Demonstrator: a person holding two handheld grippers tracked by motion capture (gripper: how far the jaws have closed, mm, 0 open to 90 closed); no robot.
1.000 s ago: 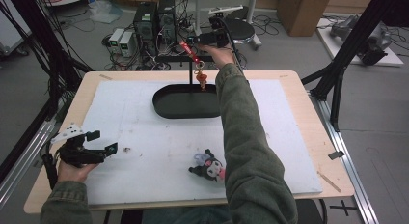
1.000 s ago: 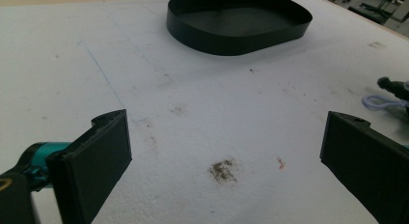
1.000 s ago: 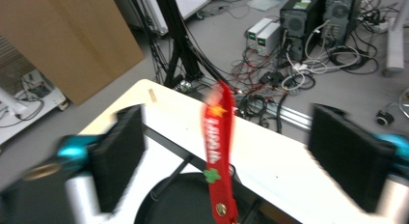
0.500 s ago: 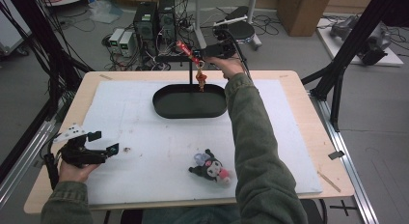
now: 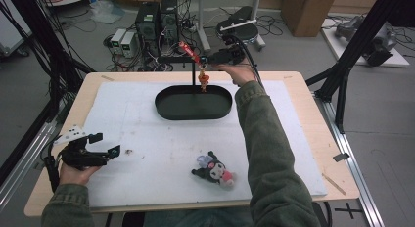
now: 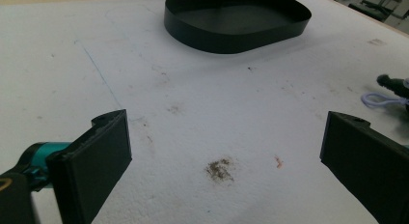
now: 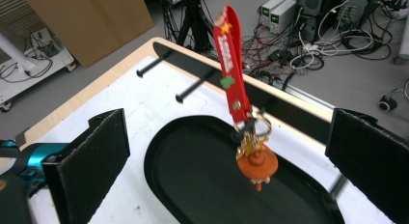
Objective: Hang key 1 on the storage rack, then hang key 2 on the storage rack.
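A red strap keychain (image 7: pixel 230 64) with an orange charm (image 7: pixel 256 163) hangs from a peg of the black rack (image 7: pixel 282 105) above the black oval tray (image 7: pixel 188 185). My right gripper (image 7: pixel 226 117) is open. Its jaws have just been opening, and the strap hangs between them without touching either pad. In the high view the right gripper (image 5: pixel 208 58) sits just right of the keychain (image 5: pixel 201 78), behind the tray (image 5: pixel 166 109). Low over the mat at the left, my left gripper (image 5: pixel 105 144) is open with nothing in it. A black plush toy (image 5: pixel 215 172) lies near the front.
The rack has two more bare pegs (image 7: pixel 193 88) to the keychain's left. A white mat (image 5: pixel 142 139) covers the wooden table. In the left gripper view (image 6: pixel 227 119) the tray (image 6: pixel 231 38) is ahead and the plush's lilac loop (image 6: pixel 381 99) is at the right edge.
The right gripper has let go of the red strap and drawn back to the right. The keychain now hangs free on the rack. The left gripper has stayed put.
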